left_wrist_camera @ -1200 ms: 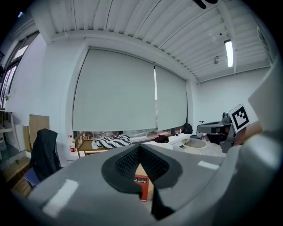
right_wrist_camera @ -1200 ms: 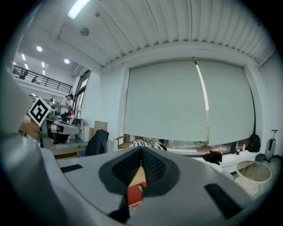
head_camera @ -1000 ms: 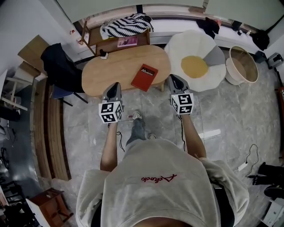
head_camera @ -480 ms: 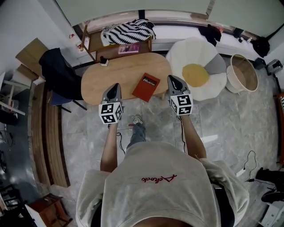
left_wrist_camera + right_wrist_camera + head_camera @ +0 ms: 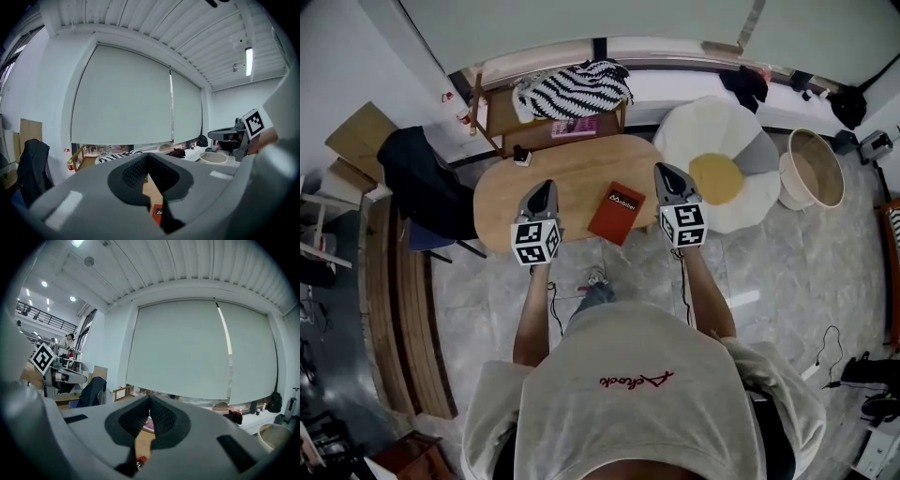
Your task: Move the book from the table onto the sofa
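A red book (image 5: pixel 617 213) lies flat on the oval wooden table (image 5: pixel 553 169), near its front right edge. My left gripper (image 5: pixel 544 184) is shut and empty over the table, to the left of the book. Off the book's right side, my right gripper (image 5: pixel 661 170) is also shut and empty. Neither touches the book. In the left gripper view the closed jaws (image 5: pixel 147 157) hide all but a sliver of the book (image 5: pixel 158 213). In the right gripper view a red corner of the book (image 5: pixel 139 461) shows below the closed jaws (image 5: pixel 150 398). The sofa (image 5: pixel 712 136), white and egg-shaped with a yellow centre, sits right of the table.
Behind the table stands a wooden shelf (image 5: pixel 502 112) with a zebra-striped cloth (image 5: pixel 572 89) and a pink book (image 5: pixel 575 127). A chair draped with a dark jacket (image 5: pixel 417 173) is at the left. A round basket (image 5: pixel 811 167) stands right of the sofa. A small white item (image 5: pixel 522 157) rests on the table.
Both grippers have moved forward together from short of the table to over its near part, one on each side of the book. Their jaws stayed shut. The book has not moved.
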A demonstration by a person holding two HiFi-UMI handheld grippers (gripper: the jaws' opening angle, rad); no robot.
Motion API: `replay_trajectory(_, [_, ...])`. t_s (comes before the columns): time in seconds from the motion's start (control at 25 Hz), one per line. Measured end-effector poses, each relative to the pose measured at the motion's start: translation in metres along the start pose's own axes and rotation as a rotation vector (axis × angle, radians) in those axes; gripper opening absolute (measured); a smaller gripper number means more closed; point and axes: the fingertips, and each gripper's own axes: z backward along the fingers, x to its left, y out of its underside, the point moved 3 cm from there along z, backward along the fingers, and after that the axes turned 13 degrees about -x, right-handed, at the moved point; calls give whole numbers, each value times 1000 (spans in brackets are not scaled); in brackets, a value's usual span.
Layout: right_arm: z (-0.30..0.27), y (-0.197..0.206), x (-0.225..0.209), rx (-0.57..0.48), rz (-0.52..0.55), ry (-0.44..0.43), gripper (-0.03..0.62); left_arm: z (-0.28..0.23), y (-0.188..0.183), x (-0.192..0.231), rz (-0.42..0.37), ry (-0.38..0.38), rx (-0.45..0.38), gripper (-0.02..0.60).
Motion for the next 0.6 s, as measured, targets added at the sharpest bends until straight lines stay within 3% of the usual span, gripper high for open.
replay_trajectory(0.6, [-134,11,10,20,2,13,9,-75,7,109,31,2,12,9])
